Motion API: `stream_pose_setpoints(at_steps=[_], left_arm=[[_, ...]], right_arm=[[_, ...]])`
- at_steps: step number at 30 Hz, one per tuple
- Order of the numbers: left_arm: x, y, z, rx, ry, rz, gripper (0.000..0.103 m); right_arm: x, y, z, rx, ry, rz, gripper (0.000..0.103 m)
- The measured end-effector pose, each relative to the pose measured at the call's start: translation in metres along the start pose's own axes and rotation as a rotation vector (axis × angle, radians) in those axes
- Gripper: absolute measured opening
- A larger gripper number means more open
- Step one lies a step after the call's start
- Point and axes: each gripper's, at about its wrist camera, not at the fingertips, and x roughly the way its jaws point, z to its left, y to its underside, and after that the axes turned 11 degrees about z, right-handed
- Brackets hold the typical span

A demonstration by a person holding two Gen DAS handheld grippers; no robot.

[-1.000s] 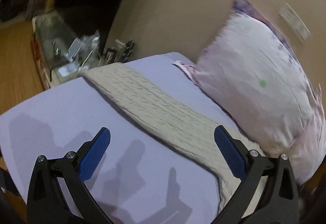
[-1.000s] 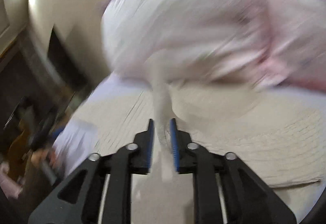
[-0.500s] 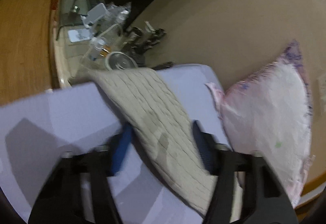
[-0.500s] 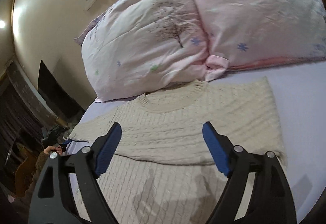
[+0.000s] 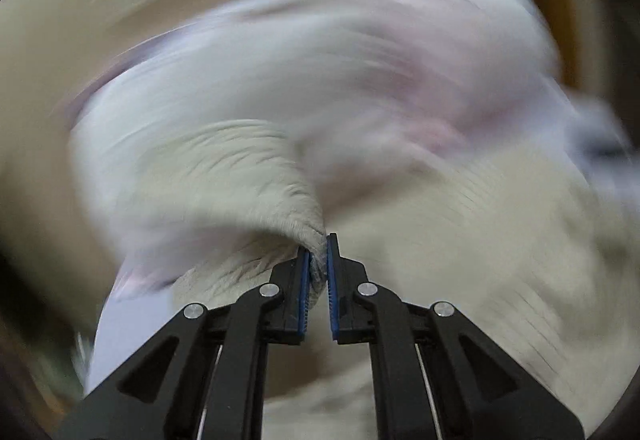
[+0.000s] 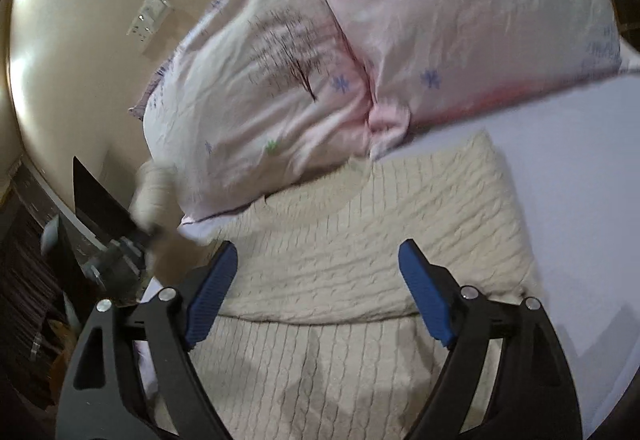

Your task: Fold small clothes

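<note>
A cream cable-knit sweater (image 6: 360, 248) lies flat on the lilac bed sheet (image 6: 568, 167), its right sleeve folded across the body. My left gripper (image 5: 317, 264) is shut on the end of the left sleeve (image 5: 248, 175) and holds it lifted in an arc; that view is blurred by motion. From the right wrist view the left gripper (image 6: 132, 240) shows at the sweater's left side with the sleeve (image 6: 154, 187) raised. My right gripper (image 6: 316, 296) is open and empty just above the sweater's middle.
Two pale pink patterned pillows (image 6: 280, 79) lean against the beige wall at the head of the bed, just behind the sweater's collar. A wall socket plate (image 6: 148, 19) is above them. Dark furniture (image 6: 44, 280) stands off the bed's left edge.
My right gripper let go of the right sleeve, opened and stayed over the sweater. My left gripper closed on the left sleeve and lifted it, swinging fast.
</note>
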Motion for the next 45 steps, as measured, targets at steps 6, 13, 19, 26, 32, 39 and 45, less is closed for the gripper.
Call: stream_pose_setpoints(at_steps=[6, 13, 19, 26, 32, 39, 45], left_arm=[[0.008, 0.03, -0.086, 0.228, 0.041, 0.083, 0.016], [-0.04, 0.09, 0.006, -0.157, 0.133, 0.125, 0.06], [-0.056, 0.146, 0.065, -0.457, 0.229, 0.178, 0.063], [-0.044, 0.157, 0.067, -0.493, 0.252, 0.202, 0.065], [-0.041, 0.148, 0.06, -0.482, 0.277, 0.184, 0.067], [-0.039, 0.154, 0.063, -0.501, 0.278, 0.185, 0.069], [-0.037, 0.159, 0.069, -0.531, 0.283, 0.185, 0.069]], right_arm=[[0.016, -0.005, -0.022, 0.071, 0.008, 0.099, 0.068], [0.032, -0.004, -0.046, 0.216, 0.07, 0.14, 0.043], [0.007, 0.001, -0.046, 0.209, 0.14, 0.025, 0.041], [0.045, -0.022, -0.033, 0.086, 0.288, 0.107, 0.014], [0.067, -0.074, -0.022, 0.084, 0.33, 0.063, 0.016], [0.054, -0.052, -0.045, 0.177, 0.259, 0.089, 0.043], [0.055, -0.034, -0.053, 0.225, 0.194, 0.128, 0.041]])
